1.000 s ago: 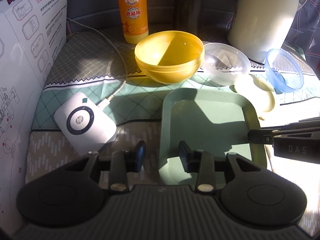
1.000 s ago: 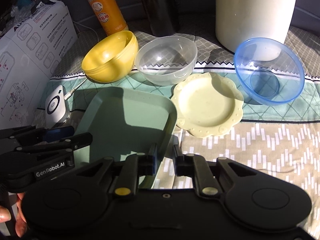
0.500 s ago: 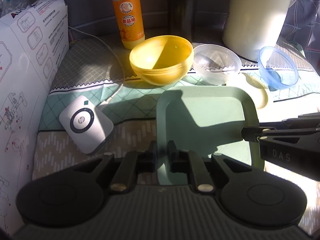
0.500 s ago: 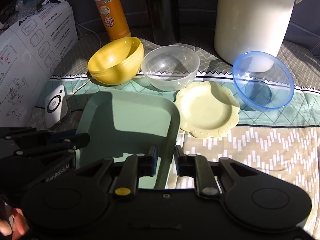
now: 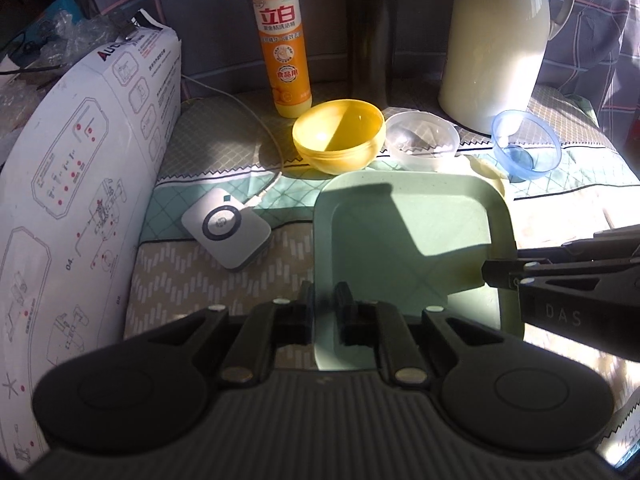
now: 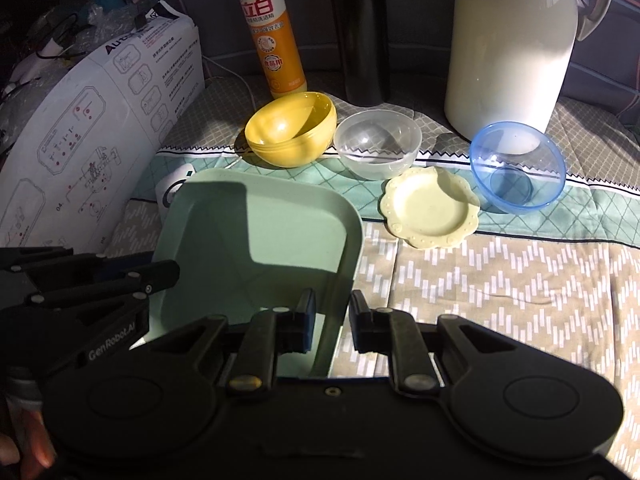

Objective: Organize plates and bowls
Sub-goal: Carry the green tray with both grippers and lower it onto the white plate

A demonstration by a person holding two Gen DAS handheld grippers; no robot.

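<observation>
While both grippers' fingers pinch green tray [image 5: 404,232] edges, yellow bowl [image 5: 338,134] sits just beyond.

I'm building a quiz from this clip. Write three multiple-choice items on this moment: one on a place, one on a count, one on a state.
1. Where does the pale yellow plate lie?
A. Inside the yellow bowl
B. On the cloth, in front of the clear bowl and left of the blue bowl
C. On the green tray

2. How many bowls stand on the cloth?
A. Two
B. Three
C. Five

3. What are the two tongs doing?
A. Both hang open above the bowls
B. Both are closed on rims of the green tray
C. One grips the soap bottle

Answers:
1 B: the plate sits beside the green tray, between the clear bowl and the blue bowl.
2 B: yellow bowl, clear, blue.
3 B: the left tongs pinch the tray's left rim, the right tongs its right rim.
</observation>
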